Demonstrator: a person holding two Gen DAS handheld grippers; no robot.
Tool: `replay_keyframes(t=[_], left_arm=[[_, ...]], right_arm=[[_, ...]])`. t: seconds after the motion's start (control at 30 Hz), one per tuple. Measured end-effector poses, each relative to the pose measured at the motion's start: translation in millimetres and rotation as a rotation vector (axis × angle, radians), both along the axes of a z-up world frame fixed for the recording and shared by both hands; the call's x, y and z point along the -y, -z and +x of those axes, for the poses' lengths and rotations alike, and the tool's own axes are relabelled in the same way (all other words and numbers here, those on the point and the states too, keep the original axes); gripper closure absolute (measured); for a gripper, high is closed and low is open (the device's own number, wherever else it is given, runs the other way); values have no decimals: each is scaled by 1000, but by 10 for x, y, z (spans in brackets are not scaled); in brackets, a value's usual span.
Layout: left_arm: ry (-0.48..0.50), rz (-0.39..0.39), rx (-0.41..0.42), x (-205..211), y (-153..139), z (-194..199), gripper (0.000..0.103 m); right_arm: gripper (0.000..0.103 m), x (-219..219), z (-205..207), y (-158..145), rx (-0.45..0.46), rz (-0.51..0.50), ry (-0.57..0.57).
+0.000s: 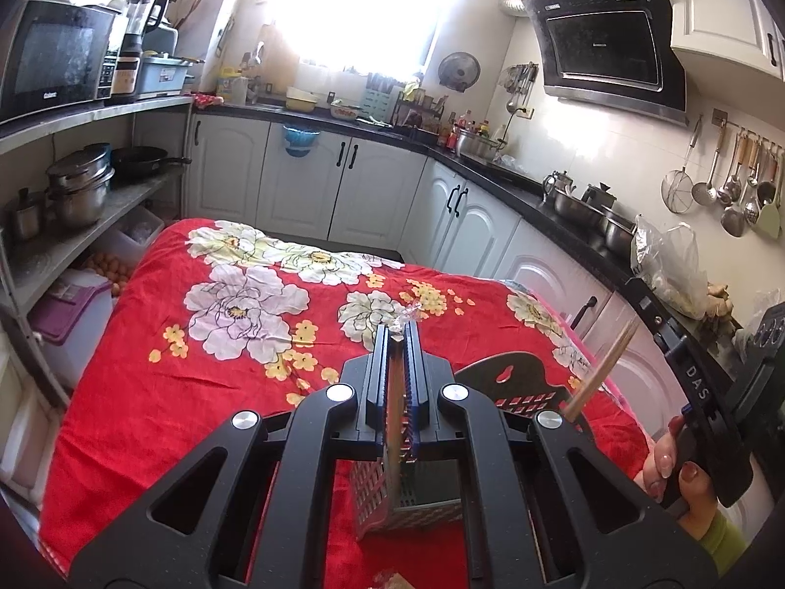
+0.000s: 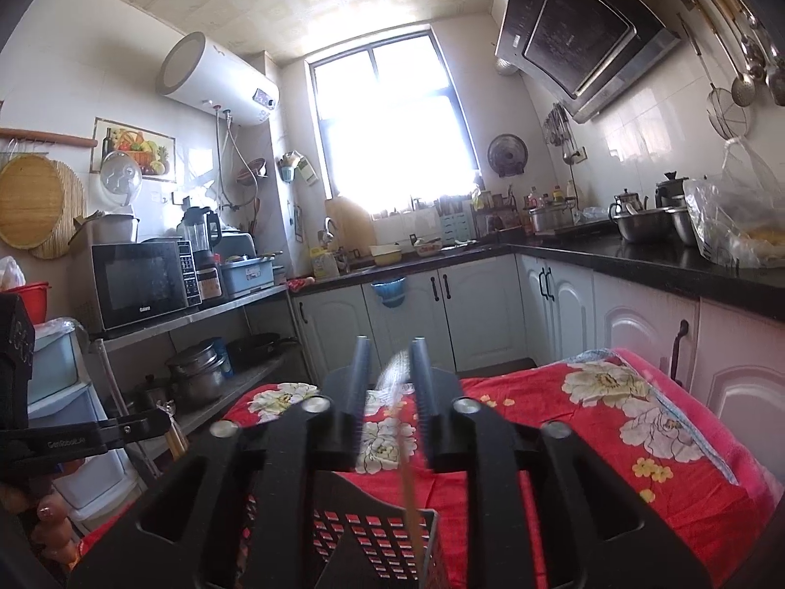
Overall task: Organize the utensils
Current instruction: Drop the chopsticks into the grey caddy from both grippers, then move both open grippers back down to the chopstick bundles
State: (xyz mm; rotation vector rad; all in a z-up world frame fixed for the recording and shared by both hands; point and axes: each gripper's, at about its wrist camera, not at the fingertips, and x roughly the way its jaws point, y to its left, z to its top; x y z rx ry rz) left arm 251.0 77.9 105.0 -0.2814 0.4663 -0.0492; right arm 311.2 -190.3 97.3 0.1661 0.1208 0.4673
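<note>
Red floral cloth (image 1: 206,392) covers your tabletop, which stands between the kitchen cabinets.

Item one: a perforated utensil basket (image 1: 407,500), reddish plastic with a dark handle plate (image 1: 520,383), sits on the cloth at the near edge, directly under both tools. In the right wrist view its slotted wall (image 2: 373,540) shows just below the jaws.

Item two: your left gripper (image 1: 398,338), jaws pressed together on a thin pale stick (image 1: 392,422), apparently a chopstick with a crumple of clear wrapper at its upper end. The stick hangs down over the basket's mouth; whether its tip is inside, you cannot tell.

Item three: your right gripper (image 2: 390,343), jaws parted, no pad pressing on anything. A blurred chopstick (image 2: 409,481) runs between them down towards the basket, and looks released, dropping or already leaning in the compartment. In the left wrist view that same stick (image 1: 601,368) slants up beside the handle plate.

Step in hand, by judgement: loading chopsticks into the basket, the right one at the point of release, the left one not yet let go.

Next move calls for: a right gripper drawn clear without knocking the leaning stick, then the left stick lowered until its tip is inside the wall before you spread those jaws. A tilted stick may tip out over the rim.
</note>
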Motion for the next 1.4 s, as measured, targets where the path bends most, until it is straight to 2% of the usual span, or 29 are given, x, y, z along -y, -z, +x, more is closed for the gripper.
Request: replay_keyframes(t=[0.27, 0.3, 0.4, 0.5, 0.63, 0.77, 0.83, 0.97, 1.03, 1.13, 1.4], left_arm=[[-8, -8, -2, -39, 26, -53, 100], [-11, -10, -3, -45, 23, -58, 98], [-12, -18, -7, -60, 35, -80, 81], [-16, -23, -6, -64, 46, -116, 78], [-18, -38, -2, -88, 60, -174, 64], [-14, -50, 2, -102, 59, -244, 56], [-8, -53, 8, -94, 49, -292, 46], [-4, -62, 16, -83, 49, -380, 35], [0, -72, 20, -88, 50, -424, 24], [4, -80, 21, -102, 62, -493, 16], [5, -93, 22, -142, 92, -678, 11]], right_arm=[[69, 132, -89, 22, -29, 8, 9], [67, 145, -109, 27, -34, 6, 9], [59, 157, -159, 36, -51, -2, 0], [56, 122, -230, 48, -64, -29, -16], [52, 79, -330, 64, -66, -61, -30], [48, 32, -444, 81, -73, -88, -45], [47, 14, -490, 89, -75, -100, -53], [44, -6, -604, 101, -89, -109, -67], [43, 3, -650, 104, -97, -110, -70], [41, 19, -723, 105, -109, -112, -76], [38, 60, -905, 135, -139, -132, -90]])
